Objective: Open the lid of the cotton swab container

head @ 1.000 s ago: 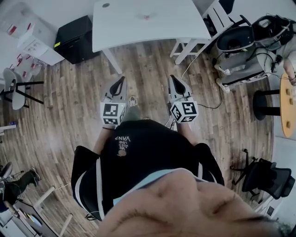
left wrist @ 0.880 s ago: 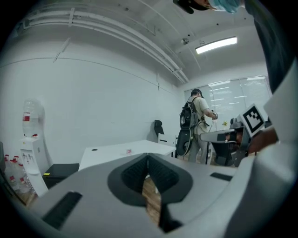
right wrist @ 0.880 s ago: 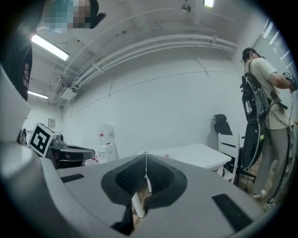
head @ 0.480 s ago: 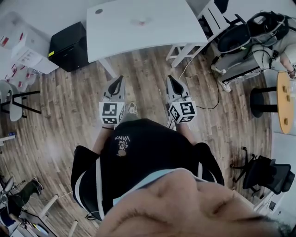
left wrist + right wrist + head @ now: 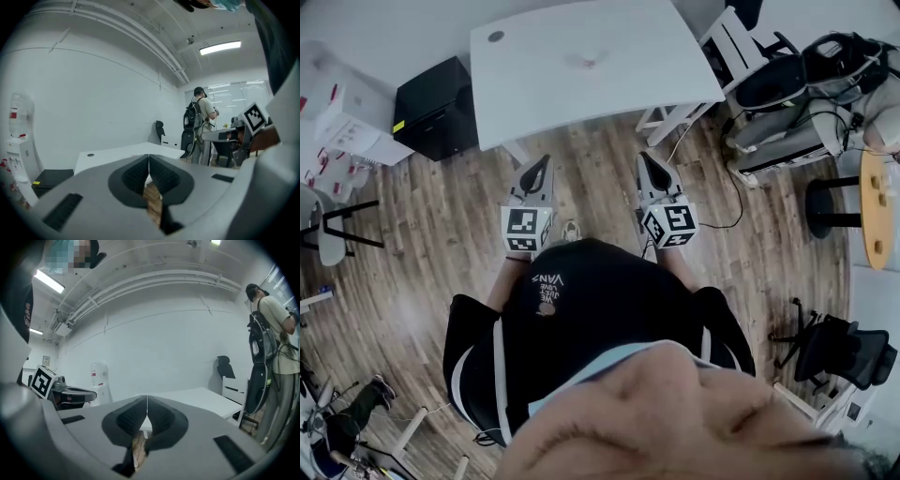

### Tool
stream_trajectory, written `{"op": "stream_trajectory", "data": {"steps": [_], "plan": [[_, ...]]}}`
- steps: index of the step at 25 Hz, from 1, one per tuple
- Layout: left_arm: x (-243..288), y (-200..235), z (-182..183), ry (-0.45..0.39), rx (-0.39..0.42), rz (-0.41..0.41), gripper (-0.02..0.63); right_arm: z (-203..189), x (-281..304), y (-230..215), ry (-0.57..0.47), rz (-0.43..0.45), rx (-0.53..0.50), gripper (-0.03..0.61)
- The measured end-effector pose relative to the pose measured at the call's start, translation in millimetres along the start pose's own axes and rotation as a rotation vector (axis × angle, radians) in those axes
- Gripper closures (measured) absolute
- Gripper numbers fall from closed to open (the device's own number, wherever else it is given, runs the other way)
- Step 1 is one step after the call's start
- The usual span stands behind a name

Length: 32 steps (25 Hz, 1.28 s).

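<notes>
I had the left gripper [image 5: 547,159] out ahead of the torso, nearly level, its nose aimed at the table [image 5: 544,94]. Its jaws were pressed together with nothing between them, and only a sliver of floor [image 5: 441,234] showed behind the tips. Its marker cube [image 5: 528,230] sat just ahead of the black shirt [image 5: 581,300]. The right gripper [image 5: 645,157] ran beside it, apart from it and about parallel, aimed the same way. Its jaws were likewise closed on nothing, and its cube [image 5: 673,225] was tilted a little. Both grippers hung over bare wood planks, short of the table's near edge.

At the far left a water cooler [image 5: 18,140] stood against the white wall. A black box [image 5: 436,112] sat on the floor just beside the table's left end. The table was white, with a small round hole [image 5: 495,37] near its far left corner. Near its middle lay the container [image 5: 588,62], a small reddish speck in my head view and well apart from both grippers. It was too small for me to tell how its lid sat.

Right of the table stood a white chair [image 5: 727,47], then a heap of black and grey gear [image 5: 787,84]. A round wooden table [image 5: 878,211] cut the right edge, with a black office chair [image 5: 839,356] nearer me on the planks. In the left gripper view a person with a backpack [image 5: 200,119] stood at the right, turned away.
</notes>
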State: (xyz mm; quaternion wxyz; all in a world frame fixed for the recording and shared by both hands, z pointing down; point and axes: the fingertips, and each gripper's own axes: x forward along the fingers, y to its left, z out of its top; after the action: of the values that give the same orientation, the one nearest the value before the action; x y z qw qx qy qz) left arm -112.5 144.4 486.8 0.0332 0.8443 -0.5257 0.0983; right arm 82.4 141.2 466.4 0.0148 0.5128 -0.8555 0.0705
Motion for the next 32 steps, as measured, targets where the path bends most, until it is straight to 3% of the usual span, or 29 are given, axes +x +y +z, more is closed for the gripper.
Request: {"op": "stream_trajectory", "data": {"steps": [10,21,32], "plan": [[38,54,1,0.017,0.007,-0.040,0.597,6,67,1,0.000,-0.034,0.011,0.566],[76,70,-11,0.056,-0.025,-0.043,0.597,6,107,-25,0.019,-0.040,0.029,0.566],[155,78,18,0.047,-0.045,0.039,0.597,26,175,-90,0.043,0.065,0.004,0.566]]}}
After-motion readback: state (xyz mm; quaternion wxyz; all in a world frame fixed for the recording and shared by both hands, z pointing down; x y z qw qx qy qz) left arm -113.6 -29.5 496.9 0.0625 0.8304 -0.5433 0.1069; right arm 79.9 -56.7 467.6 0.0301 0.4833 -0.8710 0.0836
